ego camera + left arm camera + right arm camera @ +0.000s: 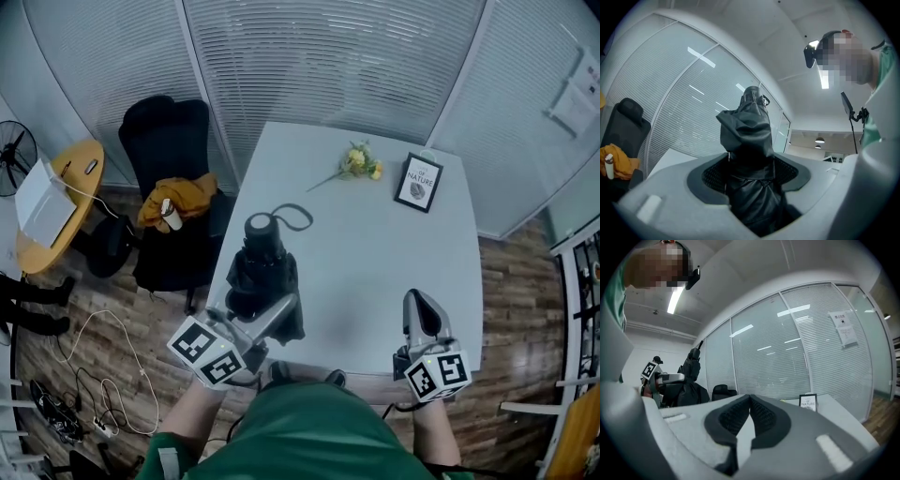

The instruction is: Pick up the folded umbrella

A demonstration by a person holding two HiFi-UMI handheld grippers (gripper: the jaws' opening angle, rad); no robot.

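Observation:
The folded black umbrella stands nearly upright over the front left part of the white table, its round handle and wrist strap at the top. My left gripper is shut on the umbrella's fabric body. In the left gripper view the umbrella rises from between the dark pads toward the ceiling. My right gripper hovers at the table's front right, shut with nothing in it. In the right gripper view its pads meet, and the umbrella shows far left.
Yellow flowers and a framed print lie at the table's far side. A black office chair with an orange cloth and a bottle stands left of the table. A round yellow table and floor cables lie further left.

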